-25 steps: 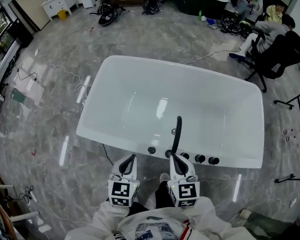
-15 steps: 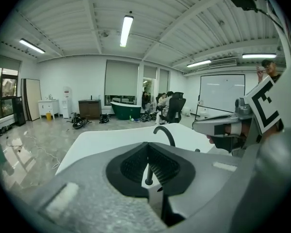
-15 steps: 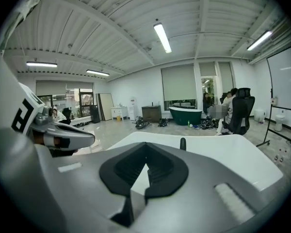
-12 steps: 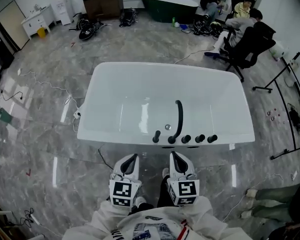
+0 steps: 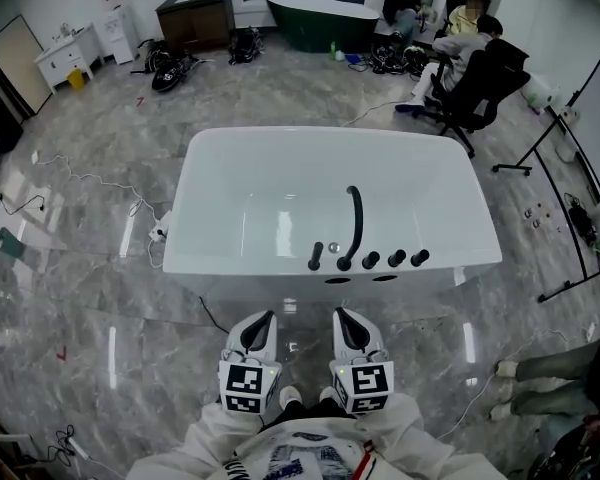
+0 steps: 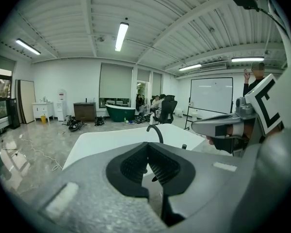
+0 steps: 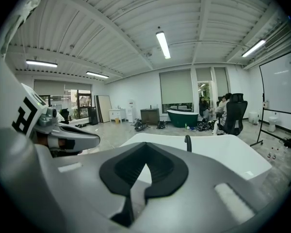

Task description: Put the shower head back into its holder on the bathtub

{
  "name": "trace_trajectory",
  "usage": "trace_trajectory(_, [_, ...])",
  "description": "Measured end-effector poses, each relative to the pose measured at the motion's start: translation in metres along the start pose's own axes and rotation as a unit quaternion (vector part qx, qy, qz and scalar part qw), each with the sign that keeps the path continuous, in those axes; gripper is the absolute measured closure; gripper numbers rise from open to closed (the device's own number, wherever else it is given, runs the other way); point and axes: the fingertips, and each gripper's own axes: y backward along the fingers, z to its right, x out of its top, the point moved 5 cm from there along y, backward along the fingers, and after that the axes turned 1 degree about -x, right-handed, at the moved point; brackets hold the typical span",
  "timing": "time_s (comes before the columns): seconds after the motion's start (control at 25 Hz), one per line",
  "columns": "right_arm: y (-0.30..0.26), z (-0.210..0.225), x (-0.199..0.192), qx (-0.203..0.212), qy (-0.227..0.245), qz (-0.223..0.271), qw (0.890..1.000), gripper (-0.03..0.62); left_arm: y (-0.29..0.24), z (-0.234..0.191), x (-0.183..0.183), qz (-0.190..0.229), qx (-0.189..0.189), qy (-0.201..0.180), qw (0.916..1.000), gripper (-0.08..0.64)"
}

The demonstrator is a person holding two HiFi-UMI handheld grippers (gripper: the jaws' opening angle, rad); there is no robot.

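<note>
The slim black shower head (image 5: pixel 315 257) stands upright at the left end of the row of black fittings on the near rim of the white bathtub (image 5: pixel 230 265). Beside it are the tall curved black spout (image 5: pixel 355 223) and three round black knobs (image 5: pixel 395 258). It looks seated in its holder, though the socket itself is too small to make out. You have stepped back: a second ago your claws hovered right at those fittings. Now the left claw (image 5: pixel 261 320) and right claw (image 5: pixel 342 315) hang over the grey marbled floor (image 5: pixel 100 268), well apart from the tub. Both claws are clenched on nothing, their dark pads pressed together. With your grip empty and the handset on the rim, the job reads as finished, and the retreat looks like your closing move.
</note>
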Motion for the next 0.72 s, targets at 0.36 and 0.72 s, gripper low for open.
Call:
trace_trajectory(0.36, [0.026,0.014,-0.001,0.002,0.003,0.005,1.000,0.588,0.009,0.025,0.008,0.011,0.002,-0.009,0.9999,0.560])
trace_trajectory(0.72, [0.033,0.028,0.003,-0.001,-0.002,0.009,1.000,0.588,0.007,0.036,0.012,0.012,0.005,-0.021,0.9997,0.560])
